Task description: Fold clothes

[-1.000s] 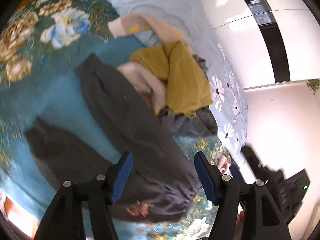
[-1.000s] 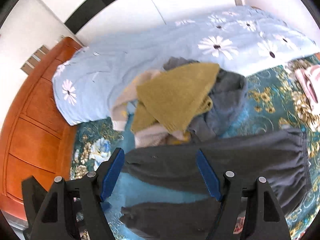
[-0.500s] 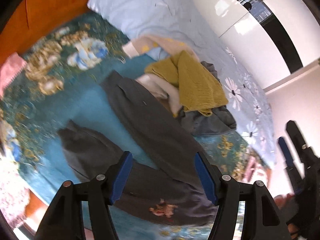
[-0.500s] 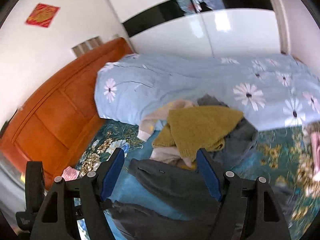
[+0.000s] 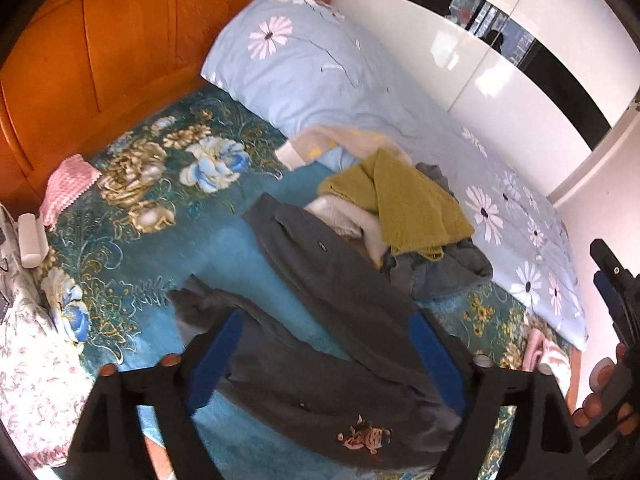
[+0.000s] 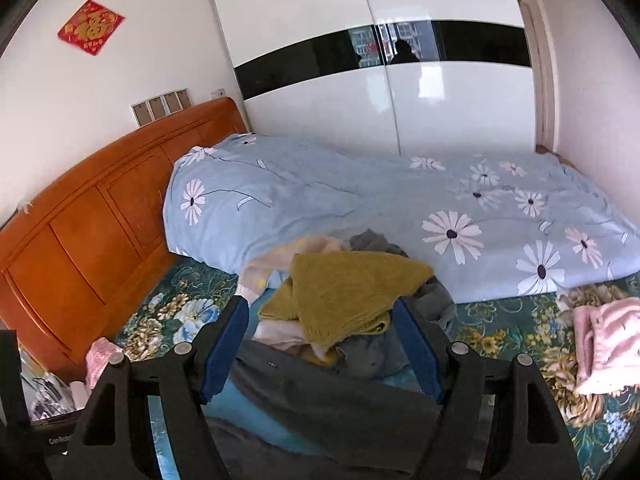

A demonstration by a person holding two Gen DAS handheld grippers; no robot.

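Your left tool (image 5: pixel 324 354) hangs above the bed with its blue-padded fingers (image 5: pixel 216 354) spread wide and nothing between them. Under it the dark grey trousers (image 5: pixel 320 312) lie spread flat on the teal floral bedspread (image 5: pixel 152 208), legs apart in a V and pointing toward the wooden headboard (image 5: pixel 100 48), with a small embroidered cartoon patch (image 5: pixel 366 438) near the waist end closest to you.

Your right tool (image 6: pixel 320 344) is also spread wide and empty, held higher and looking across the bed; part of the trousers shows low between its fingers. In the left view you can see that tool at the far right edge, with your fingertips (image 5: pixel 600 376) wrapped on its handle.

Just beyond the trousers sits the pile of unfolded clothes (image 6: pixel 344 312): a mustard-yellow knit (image 6: pixel 348 292) on top, cream and pale pieces beneath it, a grey garment (image 5: pixel 440 272) at the side (the pile touches the far trouser leg). Behind the pile lies the light-blue daisy duvet (image 6: pixel 400 200), bunched along the white wardrobe (image 6: pixel 400 92) side of the bed.

A pink cloth (image 5: pixel 70 184) rests by the headboard, and another pink fluffy garment (image 6: pixel 604 340) lies on the bedspread to the right, well apart from the trousers.
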